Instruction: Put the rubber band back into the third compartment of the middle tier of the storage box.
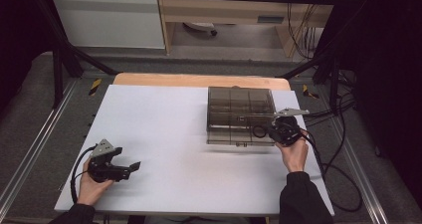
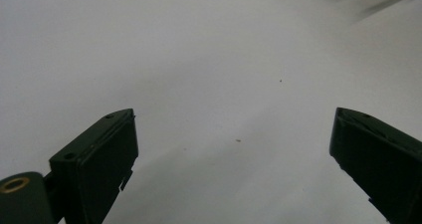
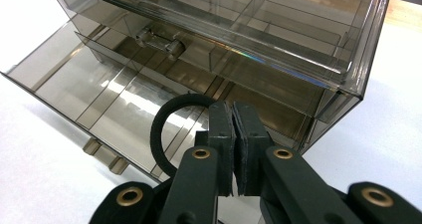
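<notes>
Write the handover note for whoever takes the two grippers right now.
Right gripper: shut on the black ring, held over the near right corner of the open lid.
Left gripper: open, holds nothing, low over the bare white table at its near left.
Smoky clear compartment box: far right of the table, lid folded open toward the person; the compartments look empty.
Done: box opened, ring picked up.
Left: probably set the ring in a compartment, release, then close the lid.
</notes>
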A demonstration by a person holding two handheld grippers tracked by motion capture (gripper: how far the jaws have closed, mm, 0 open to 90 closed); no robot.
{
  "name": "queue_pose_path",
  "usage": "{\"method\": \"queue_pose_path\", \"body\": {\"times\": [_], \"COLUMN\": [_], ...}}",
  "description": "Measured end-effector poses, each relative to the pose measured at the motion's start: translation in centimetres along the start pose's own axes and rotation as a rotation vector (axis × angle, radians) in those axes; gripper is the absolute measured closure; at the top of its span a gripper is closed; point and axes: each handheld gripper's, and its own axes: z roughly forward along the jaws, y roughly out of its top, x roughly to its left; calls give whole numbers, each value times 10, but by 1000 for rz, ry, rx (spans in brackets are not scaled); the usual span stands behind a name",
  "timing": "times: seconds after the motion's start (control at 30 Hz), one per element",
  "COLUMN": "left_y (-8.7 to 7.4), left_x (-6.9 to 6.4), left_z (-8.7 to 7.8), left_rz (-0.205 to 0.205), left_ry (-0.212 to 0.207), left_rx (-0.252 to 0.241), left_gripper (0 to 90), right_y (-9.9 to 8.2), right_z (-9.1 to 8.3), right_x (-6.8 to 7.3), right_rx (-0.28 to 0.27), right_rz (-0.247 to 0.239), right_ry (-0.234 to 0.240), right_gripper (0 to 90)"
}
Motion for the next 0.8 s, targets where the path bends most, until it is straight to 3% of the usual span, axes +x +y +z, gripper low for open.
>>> {"method": "queue_pose_path", "body": {"times": [0.8], "left_y": [0], "left_x": [0], "left_z": [0], "left_rz": [3], "left_ry": [0], "left_rx": [3], "left_gripper": [47], "right_y": [-12], "right_z": [20], "right_x": [-10], "right_rx": [45], "right_rz": [25], "right_ry": [-13], "right_gripper": [877]}}
